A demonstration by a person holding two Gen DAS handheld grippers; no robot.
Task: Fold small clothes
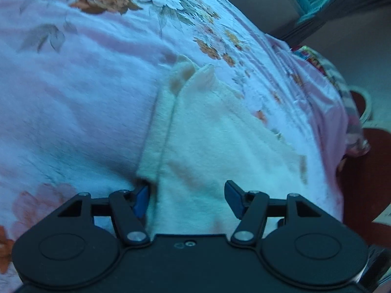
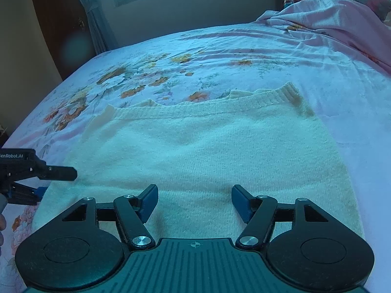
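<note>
Our right gripper [image 2: 194, 201] is hanging wide open over the sweater's [image 2: 195, 156] near edge, gripping nothing. Our left gripper [image 1: 187, 200] is also gaping, straddling the sweater's [image 1: 220, 141] folded side edge without pinching it. We are seeing the sweater lying flat on the floral bedsheet [image 2: 195, 56].

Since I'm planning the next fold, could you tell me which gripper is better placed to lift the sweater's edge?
Probably the left gripper: its open jaws straddle the cream sweater's side edge, while the right gripper sits open over its flat middle.
</note>
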